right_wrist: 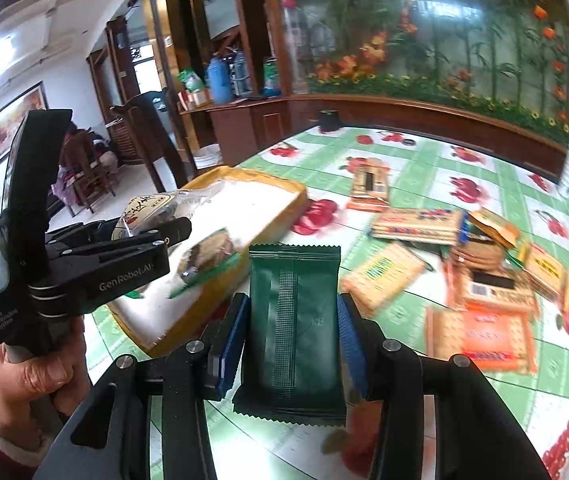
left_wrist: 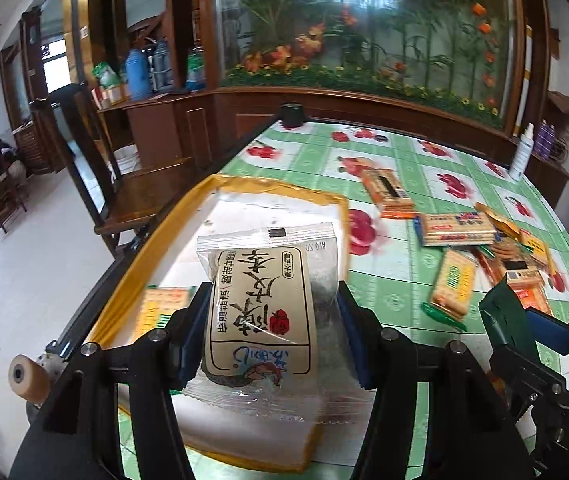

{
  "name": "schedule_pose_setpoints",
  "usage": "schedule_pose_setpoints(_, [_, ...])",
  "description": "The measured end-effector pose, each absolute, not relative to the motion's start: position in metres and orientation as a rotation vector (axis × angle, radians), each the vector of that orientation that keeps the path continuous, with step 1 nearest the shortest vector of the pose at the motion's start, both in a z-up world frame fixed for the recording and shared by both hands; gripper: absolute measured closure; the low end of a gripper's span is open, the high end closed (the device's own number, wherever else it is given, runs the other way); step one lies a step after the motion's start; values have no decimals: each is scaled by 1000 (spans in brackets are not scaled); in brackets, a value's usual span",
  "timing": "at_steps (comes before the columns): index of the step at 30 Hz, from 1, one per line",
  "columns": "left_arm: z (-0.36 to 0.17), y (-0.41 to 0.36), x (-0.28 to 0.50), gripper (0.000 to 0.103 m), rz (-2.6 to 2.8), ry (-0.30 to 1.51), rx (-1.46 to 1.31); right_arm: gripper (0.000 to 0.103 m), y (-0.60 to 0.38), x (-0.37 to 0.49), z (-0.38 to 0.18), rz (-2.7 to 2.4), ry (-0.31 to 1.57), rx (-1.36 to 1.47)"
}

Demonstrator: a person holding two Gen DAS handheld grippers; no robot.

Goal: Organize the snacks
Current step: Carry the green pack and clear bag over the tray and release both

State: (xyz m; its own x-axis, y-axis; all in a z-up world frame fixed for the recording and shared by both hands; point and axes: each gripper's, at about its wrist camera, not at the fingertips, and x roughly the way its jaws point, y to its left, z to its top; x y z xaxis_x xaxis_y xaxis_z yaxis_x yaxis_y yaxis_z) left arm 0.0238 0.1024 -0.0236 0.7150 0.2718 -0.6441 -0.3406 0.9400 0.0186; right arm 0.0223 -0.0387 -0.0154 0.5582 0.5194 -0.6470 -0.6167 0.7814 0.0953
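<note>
My left gripper (left_wrist: 270, 320) is shut on a clear snack packet with a beige label (left_wrist: 262, 308) and holds it over the yellow-rimmed white tray (left_wrist: 280, 190). A small cracker pack (left_wrist: 160, 308) lies in the tray. My right gripper (right_wrist: 292, 340) is shut on a dark green packet (right_wrist: 296, 320) above the table, to the right of the tray (right_wrist: 244, 178). The left gripper (right_wrist: 156, 236) with its packet (right_wrist: 144, 210) shows in the right wrist view. The right gripper's green packet (left_wrist: 504, 312) shows at the right in the left wrist view.
Several biscuit and cracker packs (left_wrist: 456, 228) (right_wrist: 416, 224) lie scattered on the green fruit-print tablecloth (left_wrist: 400, 160) right of the tray. A white spray bottle (left_wrist: 522, 152) stands at the far right edge. A wooden chair (left_wrist: 132, 196) stands left of the table.
</note>
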Motion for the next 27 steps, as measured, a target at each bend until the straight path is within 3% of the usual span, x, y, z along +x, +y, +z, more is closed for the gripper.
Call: schedule_pose_setpoints(27, [-53, 170, 18, 46, 456, 758, -164, 58, 105, 108, -29, 810, 754, -169])
